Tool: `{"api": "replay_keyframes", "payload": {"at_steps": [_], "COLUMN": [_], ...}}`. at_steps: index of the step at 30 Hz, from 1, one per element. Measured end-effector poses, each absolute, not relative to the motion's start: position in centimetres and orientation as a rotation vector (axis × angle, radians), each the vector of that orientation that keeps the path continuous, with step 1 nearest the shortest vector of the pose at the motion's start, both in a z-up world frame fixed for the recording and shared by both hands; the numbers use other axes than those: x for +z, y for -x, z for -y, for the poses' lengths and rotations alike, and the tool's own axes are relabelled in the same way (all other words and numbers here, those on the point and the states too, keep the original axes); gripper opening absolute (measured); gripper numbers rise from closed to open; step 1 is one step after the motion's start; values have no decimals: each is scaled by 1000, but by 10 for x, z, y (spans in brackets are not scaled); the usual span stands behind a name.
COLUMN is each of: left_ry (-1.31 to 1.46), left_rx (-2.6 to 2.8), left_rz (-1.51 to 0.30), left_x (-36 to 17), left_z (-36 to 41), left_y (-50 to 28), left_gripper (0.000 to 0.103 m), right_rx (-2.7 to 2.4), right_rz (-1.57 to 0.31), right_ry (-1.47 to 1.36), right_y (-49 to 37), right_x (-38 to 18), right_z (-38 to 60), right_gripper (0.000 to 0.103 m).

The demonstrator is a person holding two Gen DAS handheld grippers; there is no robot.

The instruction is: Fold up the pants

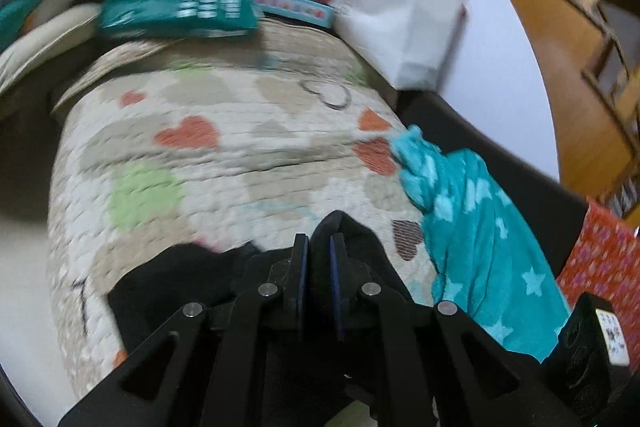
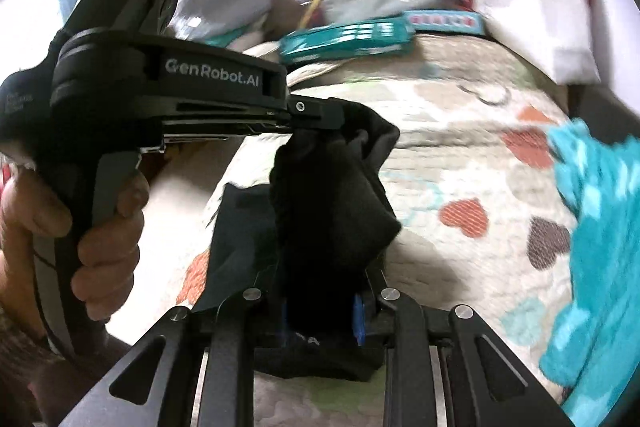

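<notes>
Pants of black knit fabric, lifted above a cream quilted bedspread with coloured hearts. Left gripper pinches a bunched edge between nearly closed fingers; right gripper clamps a lower fold. For a clean fold, both corners probably need equal tension and level height, clear of the turquoise star-print fleece lying just beside.
</notes>
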State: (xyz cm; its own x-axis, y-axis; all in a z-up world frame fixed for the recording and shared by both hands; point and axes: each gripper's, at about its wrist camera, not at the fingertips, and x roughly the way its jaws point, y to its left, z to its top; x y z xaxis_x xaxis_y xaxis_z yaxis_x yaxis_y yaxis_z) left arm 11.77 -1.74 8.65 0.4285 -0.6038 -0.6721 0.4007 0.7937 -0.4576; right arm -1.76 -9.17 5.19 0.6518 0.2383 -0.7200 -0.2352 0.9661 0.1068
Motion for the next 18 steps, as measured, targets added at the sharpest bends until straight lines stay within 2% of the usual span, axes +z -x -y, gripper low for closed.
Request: {"api": "replay_keyframes", "payload": {"at_steps": [10,12,14,16,18], "left_ry": [467,524,557,594,626], "left_rx": [-478,-444,-413,-375,-345], "left_rz": [-966,-979,-980,-979,-967], "left_x": [27,15,10,6,5], "left_z": [-84,-102,-116,-132,-145], "left_y": [-114,-113,-112,-109,-106], "left_gripper": [11,12,12,12,12], "right_rx": [303,314,341,385,407], "right_rz": [-791,-781,-773,-767,-745], "right_ry": [456,538,596,624,678], "right_y": [23,29,38,47,59], "right_x": [14,3,-7,-13,-20], "right_z": [-18,-33,-45,-54,-65], "right_gripper": [27,31,41,44,57]}}
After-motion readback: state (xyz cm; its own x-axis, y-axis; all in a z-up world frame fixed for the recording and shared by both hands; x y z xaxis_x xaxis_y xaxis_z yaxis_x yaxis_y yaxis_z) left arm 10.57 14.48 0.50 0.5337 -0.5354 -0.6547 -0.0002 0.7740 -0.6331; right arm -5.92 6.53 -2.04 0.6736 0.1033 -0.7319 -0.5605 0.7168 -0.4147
